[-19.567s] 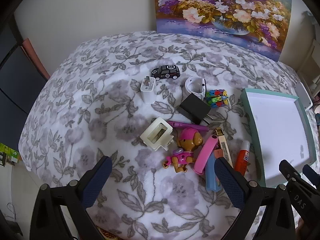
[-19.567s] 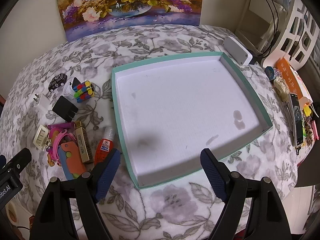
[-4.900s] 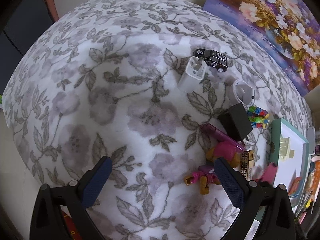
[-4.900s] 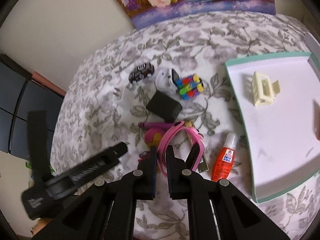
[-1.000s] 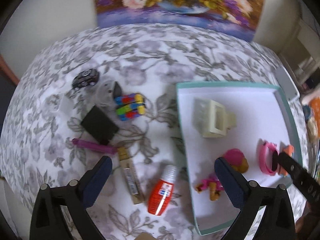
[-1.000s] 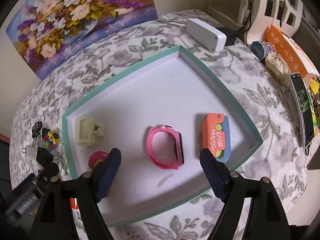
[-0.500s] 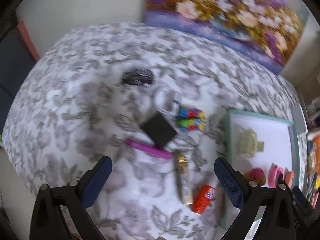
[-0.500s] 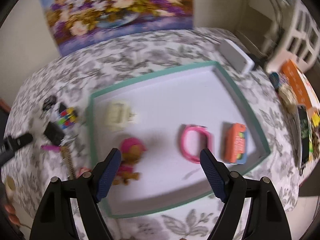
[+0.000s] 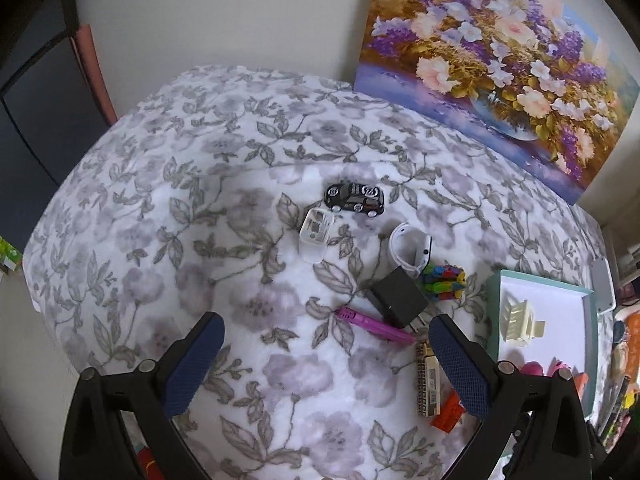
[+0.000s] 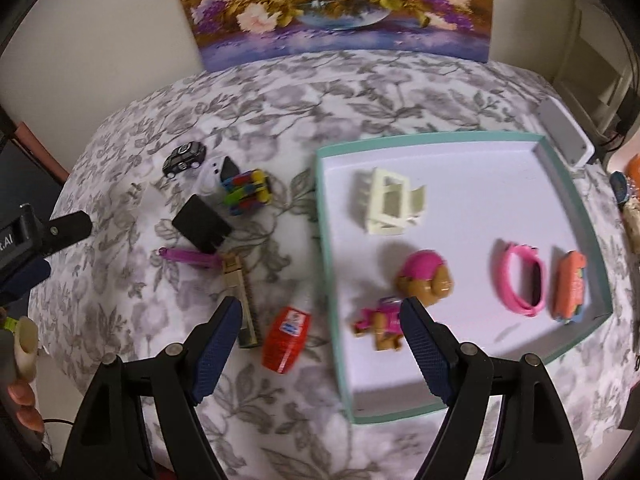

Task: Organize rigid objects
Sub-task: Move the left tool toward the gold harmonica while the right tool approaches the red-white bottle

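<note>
Floral grey-and-white cloth is covering the desk [image 9: 168, 208], with a flower painting [image 10: 332, 4] leaning at the wall behind. I am holding my left tool [image 9: 328, 364] with fingers wide apart, gripping nothing; ahead of it are lying a black toy car [image 9: 354, 198], white charger [image 9: 316, 236], black adapter [image 9: 396, 300] and purple pen [image 9: 376, 325]. I am holding my right tool [image 10: 322, 348] equally spread and unladen. Between its fingers a red glue bottle [image 10: 286, 338] is lying on the cloth. Ahead and right, the teal tray [image 10: 560, 168] is holding a cream hair clip [image 10: 390, 204], pink dog figure [image 10: 404, 296], pink watch [image 10: 522, 282] and orange cutter [image 10: 570, 286].
</note>
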Demonstrator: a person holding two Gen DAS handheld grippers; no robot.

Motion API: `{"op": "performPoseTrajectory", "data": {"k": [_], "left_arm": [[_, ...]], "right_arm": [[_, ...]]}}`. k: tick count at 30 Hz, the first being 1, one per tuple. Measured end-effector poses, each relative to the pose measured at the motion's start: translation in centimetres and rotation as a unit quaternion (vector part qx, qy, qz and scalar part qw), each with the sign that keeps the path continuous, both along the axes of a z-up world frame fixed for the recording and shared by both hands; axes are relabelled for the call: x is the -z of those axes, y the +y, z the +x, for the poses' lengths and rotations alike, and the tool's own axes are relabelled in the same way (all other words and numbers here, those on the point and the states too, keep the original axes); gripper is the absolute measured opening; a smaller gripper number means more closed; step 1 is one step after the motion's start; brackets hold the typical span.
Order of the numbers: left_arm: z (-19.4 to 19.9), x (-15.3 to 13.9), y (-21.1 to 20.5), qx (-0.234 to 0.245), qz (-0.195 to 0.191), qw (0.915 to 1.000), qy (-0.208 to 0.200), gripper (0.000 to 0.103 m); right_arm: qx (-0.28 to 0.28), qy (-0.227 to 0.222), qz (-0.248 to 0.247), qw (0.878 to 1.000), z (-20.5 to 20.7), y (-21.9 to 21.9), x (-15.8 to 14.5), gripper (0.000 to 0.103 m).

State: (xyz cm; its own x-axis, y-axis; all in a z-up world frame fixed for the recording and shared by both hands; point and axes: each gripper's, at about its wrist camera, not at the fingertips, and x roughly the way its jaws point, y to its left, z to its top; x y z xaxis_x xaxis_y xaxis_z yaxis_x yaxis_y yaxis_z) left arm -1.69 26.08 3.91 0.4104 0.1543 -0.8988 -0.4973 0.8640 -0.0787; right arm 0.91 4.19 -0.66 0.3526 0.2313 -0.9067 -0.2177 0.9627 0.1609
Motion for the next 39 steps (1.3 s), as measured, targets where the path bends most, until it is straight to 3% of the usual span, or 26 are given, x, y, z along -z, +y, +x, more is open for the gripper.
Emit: {"op": "performPoseTrajectory", "data": {"k": [3,5,10,17,29,39], "left_arm": [[-0.1,0.8,0.3,-0.002,-0.008,0.9999,0.009,0.103],[0.2,1.7,0.2,0.003,-0.015,0.9997,0.02,0.103],[1.0,4.3,-0.6,0.023,-0.056,0.9968,0.052,0.103],[1.7,5.5,-1.5,0.034,-0.061,0.9951,0.07,0.103],[2.6,7.6,-1.6,0.035,-0.075,0.9915,0.101,0.103],[3.0,8.2,-2.4,0.048,-0.074,0.9897,0.112,0.103]], "right_arm": [[0.002,0.007,-0.001,1.0,0.0,0.8,0.4,0.077],[0.001,0.009,-0.001,1.0,-0.1,1.0,0.4,0.067],[-0.014,0.023,0.0,1.0,-0.5,2.0,1.0,0.053],[-0.02,0.04,0.0,0.999,-0.5,2.5,1.9,0.039],[-0.016,0.076,-0.028,0.997,-0.3,3.5,4.4,0.028],[-0.018,0.08,-0.044,0.996,0.2,4.0,5.4,0.027]]}}
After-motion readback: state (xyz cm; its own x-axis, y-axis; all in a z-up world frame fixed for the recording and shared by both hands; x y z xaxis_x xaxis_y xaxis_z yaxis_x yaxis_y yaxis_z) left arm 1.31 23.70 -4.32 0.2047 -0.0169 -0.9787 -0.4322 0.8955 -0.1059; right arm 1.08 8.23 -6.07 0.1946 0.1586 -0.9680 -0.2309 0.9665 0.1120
